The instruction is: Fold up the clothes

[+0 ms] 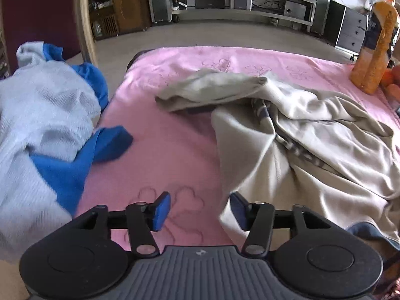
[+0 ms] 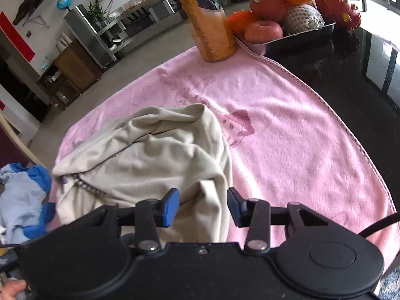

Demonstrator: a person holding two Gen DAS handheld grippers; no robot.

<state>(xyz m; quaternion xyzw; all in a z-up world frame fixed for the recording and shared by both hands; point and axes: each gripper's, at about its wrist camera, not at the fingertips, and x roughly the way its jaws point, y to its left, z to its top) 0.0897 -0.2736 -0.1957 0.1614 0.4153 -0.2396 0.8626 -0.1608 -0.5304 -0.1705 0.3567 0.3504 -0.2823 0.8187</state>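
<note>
Beige knit cloth, a crumpled garment (image 1: 287, 135) lying in a loose heap on the pink towel (image 1: 175, 130) that covers the surface; it sits right of centre in the left wrist view and left of centre, near the camera, in the right wrist view. Looks thin and light, very soft, no stiffness at all: it sags into deep folds, and a darker patterned trim or neckline (image 1: 295, 150) shows inside one crease. Judgement: it will drape and slide over itself when lifted, so a pinch on one layer may drag the layers beneath; the plush towel should give some grip against sliding. Not fragile. Best holds seem to be the free near edges, one per tongs, well apart along the same hem, so the cloth can be pulled flat before any fold. Left tongs (image 1: 197, 211) stand partly open, nothing pressed between the pads; the right pad (image 1: 238, 210) lies at the garment's near left edge, the other over bare towel. Right tongs (image 2: 202, 206) are likewise partly open, poised over a raised fold at the garment's near right side, with cloth in the gap but no visible clamp. A second garment, pale blue with bright blue trim (image 1: 42, 115), waits off the towel to the left. A juice bottle (image 2: 210, 25) and a fruit tray (image 2: 300, 35) stand at the far right edge, clear of the work.
</note>
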